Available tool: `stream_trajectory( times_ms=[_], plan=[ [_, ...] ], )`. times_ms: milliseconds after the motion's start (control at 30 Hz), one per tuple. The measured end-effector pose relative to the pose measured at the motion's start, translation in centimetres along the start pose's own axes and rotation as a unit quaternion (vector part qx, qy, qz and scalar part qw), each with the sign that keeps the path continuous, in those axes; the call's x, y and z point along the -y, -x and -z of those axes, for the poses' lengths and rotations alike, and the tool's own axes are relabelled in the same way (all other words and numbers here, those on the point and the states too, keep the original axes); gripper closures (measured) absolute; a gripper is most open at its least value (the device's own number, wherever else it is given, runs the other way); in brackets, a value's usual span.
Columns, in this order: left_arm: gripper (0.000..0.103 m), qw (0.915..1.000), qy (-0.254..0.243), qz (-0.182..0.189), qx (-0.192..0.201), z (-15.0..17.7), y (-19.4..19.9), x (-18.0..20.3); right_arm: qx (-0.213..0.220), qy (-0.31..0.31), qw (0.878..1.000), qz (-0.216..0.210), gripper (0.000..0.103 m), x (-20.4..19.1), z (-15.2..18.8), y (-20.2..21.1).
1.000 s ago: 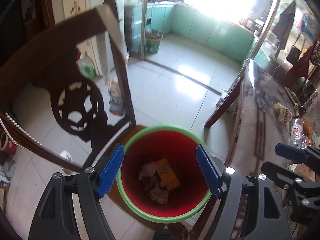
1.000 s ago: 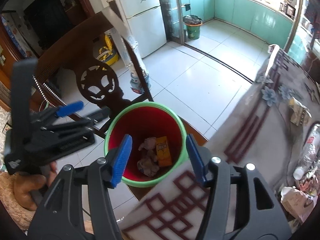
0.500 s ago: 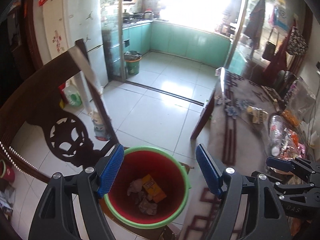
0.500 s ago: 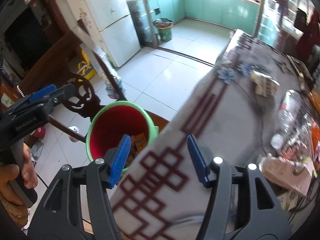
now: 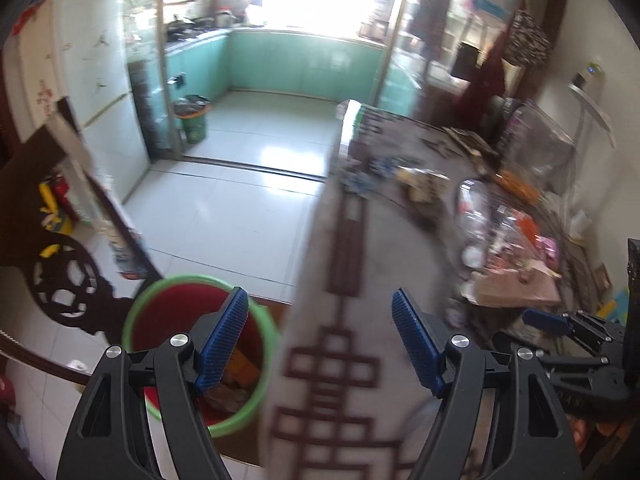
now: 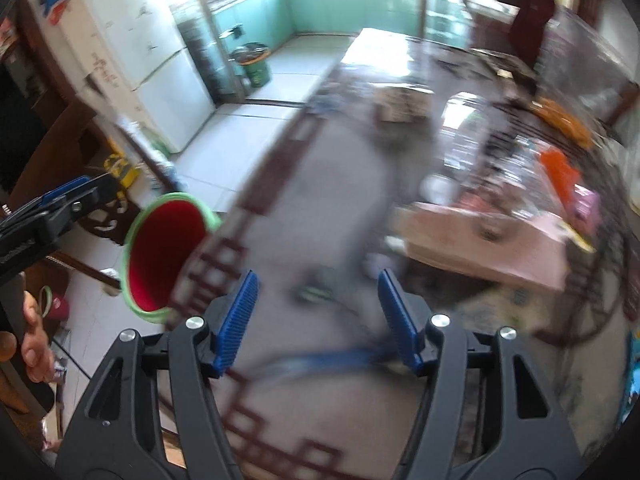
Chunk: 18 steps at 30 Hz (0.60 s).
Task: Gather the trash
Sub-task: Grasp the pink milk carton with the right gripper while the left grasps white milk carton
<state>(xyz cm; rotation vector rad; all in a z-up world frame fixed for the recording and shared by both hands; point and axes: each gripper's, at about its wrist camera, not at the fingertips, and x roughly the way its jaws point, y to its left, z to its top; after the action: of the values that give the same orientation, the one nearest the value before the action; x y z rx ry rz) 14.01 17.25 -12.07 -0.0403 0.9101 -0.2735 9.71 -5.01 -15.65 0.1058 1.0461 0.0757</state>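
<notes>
A red bin with a green rim [image 5: 140,312] [image 6: 160,256] stands on a chair beside the table and holds crumpled paper and a yellow packet [image 5: 240,372]. My left gripper [image 5: 320,344] hangs open over the table's edge, its left pad above the bin, with nothing between the fingers. My right gripper [image 6: 316,320] is over the patterned tablecloth [image 6: 320,184], its jaws opening and empty. On the table, blurred, lie a pink paper piece [image 6: 492,236], a small green scrap [image 6: 316,292], a clear plastic bottle [image 5: 476,216] and a crushed carton [image 5: 424,184].
A dark carved chair [image 5: 52,280] stands left of the bin. A fridge [image 6: 136,52] and a green kitchen bin [image 5: 194,120] are further back on the tiled floor. Packets and clutter [image 6: 560,168] crowd the table's right side. A hand [image 6: 28,340] holds the left gripper.
Both grippers have swung right, from above the bin to over the table. The bin now sits at the lower left of each view. The right jaws stand a little wider.
</notes>
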Motion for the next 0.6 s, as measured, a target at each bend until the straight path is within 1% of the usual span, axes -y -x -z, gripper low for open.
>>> stream_trajectory(
  times_ms=[67, 100, 133, 200, 233, 300, 333, 400, 433, 533, 567, 600],
  plan=[
    [0.032, 0.9999, -0.006, 0.012, -0.003, 0.2, -0.3, 1.9, 0.006, -0.006, 1.0, 0.021, 0.043, 3.3, 0.2, 1.0],
    [0.032, 0.9998, -0.009, 0.018, -0.006, 0.4, -0.5, 3.1, 0.006, -0.002, 1.0, 0.03, 0.041, 4.4, 0.2, 1.2],
    [0.032, 0.9996, -0.01, 0.025, -0.011, 0.5, -0.6, 4.1, 0.002, 0.012, 0.999, 0.045, 0.036, 6.3, -0.1, 1.4],
    [0.031, 0.9992, -0.01, 0.033, -0.021, 1.1, -1.0, 5.9, -0.01, 0.043, 0.997, 0.066, 0.034, 8.4, -0.8, 1.6],
    [0.031, 0.9991, -0.012, 0.033, -0.025, 1.4, -1.2, 6.8, -0.018, 0.071, 0.995, 0.072, 0.03, 9.4, -1.4, 1.3],
    [0.028, 0.9989, -0.013, 0.031, -0.034, 2.1, -1.7, 8.9, -0.035, 0.12, 0.99, 0.072, 0.028, 10.1, -2.1, 0.4],
    [0.027, 0.9987, -0.012, 0.033, -0.038, 2.3, -1.9, 9.5, -0.044, 0.15, 0.985, 0.071, 0.025, 10.2, -2.3, -0.2],
    [0.023, 0.9981, -0.014, 0.041, -0.045, 2.9, -2.2, 11.3, -0.072, 0.225, 0.969, 0.067, 0.024, 9.7, -2.7, -2.2],
    [0.022, 0.9979, -0.02, 0.042, -0.046, 3.2, -2.3, 12.0, -0.086, 0.264, 0.958, 0.067, 0.024, 9.4, -2.7, -3.4],
    [0.02, 0.9974, -0.041, 0.034, -0.048, 4.0, -2.7, 14.4, -0.112, 0.327, 0.935, 0.077, 0.024, 9.3, -2.7, -5.9],
    [0.019, 0.9971, -0.048, 0.031, -0.05, 4.3, -2.9, 15.0, -0.118, 0.337, 0.931, 0.076, 0.025, 9.5, -2.6, -6.3],
    [0.019, 0.9969, -0.052, 0.028, -0.052, 4.6, -2.9, 15.3, -0.128, 0.345, 0.927, 0.074, 0.034, 9.7, -2.6, -6.9]
  ],
)
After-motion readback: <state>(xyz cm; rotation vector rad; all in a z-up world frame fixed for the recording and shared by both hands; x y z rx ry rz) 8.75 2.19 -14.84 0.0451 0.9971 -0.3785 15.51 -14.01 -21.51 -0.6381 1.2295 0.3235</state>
